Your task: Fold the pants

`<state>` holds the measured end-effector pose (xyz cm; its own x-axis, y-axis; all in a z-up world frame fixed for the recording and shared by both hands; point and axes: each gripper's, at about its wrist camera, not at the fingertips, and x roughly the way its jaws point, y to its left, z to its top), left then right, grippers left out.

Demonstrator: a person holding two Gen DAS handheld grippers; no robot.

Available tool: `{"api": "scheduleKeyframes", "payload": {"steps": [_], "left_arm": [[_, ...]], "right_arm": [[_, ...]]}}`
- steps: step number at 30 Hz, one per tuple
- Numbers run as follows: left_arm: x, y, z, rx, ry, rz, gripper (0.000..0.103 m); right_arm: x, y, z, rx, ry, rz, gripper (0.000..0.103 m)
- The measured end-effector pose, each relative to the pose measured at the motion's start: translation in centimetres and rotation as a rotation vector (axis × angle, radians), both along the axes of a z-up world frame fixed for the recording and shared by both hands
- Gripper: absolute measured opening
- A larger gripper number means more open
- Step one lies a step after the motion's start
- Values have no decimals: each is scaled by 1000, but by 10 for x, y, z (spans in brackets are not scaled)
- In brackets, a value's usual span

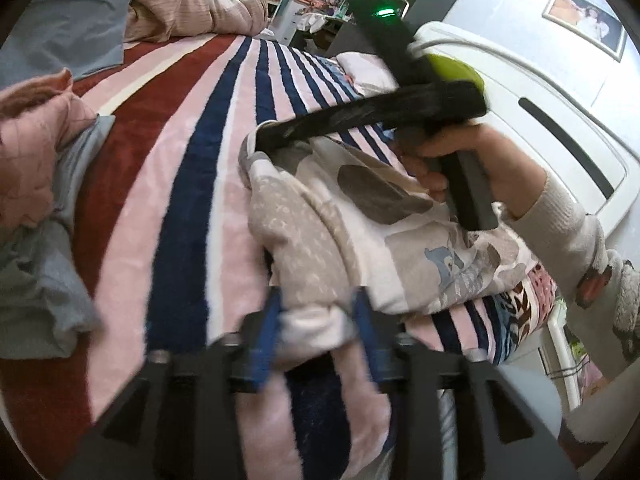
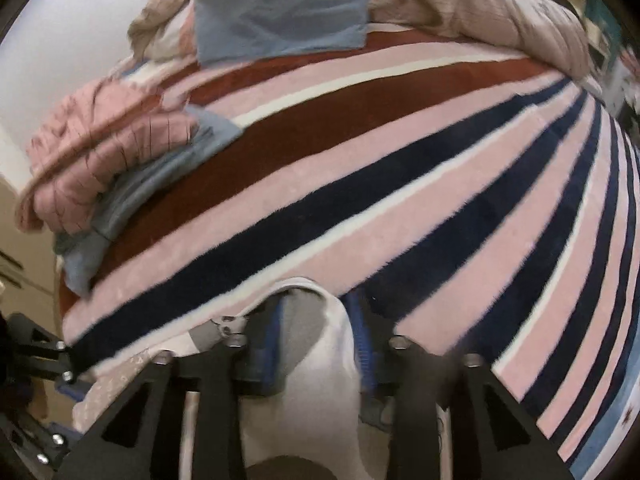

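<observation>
Both pairs of blue-padded jaws stand partly open with cloth of the pants between them.

The left gripper point(image 1: 318, 312) straddles a bunched fold of the soft grey-and-white patterned pants point(image 1: 372, 216); the right gripper point(image 2: 318, 320) straddles a white-and-grey edge. Whether the pads press is unclear. The pants lie on the pink, navy and maroon striped blanket point(image 1: 192, 152). No writing is readable.

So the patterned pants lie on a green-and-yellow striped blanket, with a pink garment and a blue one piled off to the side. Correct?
Not quite: the blanket is striped pink, navy, dark red and white, as the right wrist view shows. The rest holds: the patterned pants lie on it, with a pink garment and a blue one piled aside.
</observation>
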<state>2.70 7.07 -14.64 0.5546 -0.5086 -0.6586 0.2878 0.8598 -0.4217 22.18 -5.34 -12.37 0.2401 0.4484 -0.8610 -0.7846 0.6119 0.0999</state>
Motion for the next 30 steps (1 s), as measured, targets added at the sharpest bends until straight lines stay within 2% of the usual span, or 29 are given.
{"api": "scheduleKeyframes", "payload": {"steps": [1,2,5,8,12,16,19,22,27,30], "left_arm": [[-2,4,4,8,-14,5,46],[-4,8,10,14,-29,12,46],[-5,20,22,-9,-64,46,47],[-1,22,32,-40,-100,56,50],[9,1,34,-35,-129,8,50],[19,-21,26,-5,-107,-51,51],[24,-29,15,66,-72,-38,51],[24,-29,12,78,-56,-24,51],[16,-29,30,82,-98,4,64],[13,-29,39,83,-129,41,67]], "right_arm": [[1,-12,9,46,21,-22,50],[-1,-18,17,87,28,-37,55],[-9,-61,43,174,1,-110,57],[-29,-107,53,210,-21,-192,57],[-63,-162,40,210,-35,-302,57],[-93,-204,14,236,-5,-404,58],[-112,-223,-9,223,-9,-478,60],[-126,-232,-23,275,-23,-513,60],[-149,-256,-3,386,-111,-610,60],[-180,-293,16,404,-208,-744,64]]}}
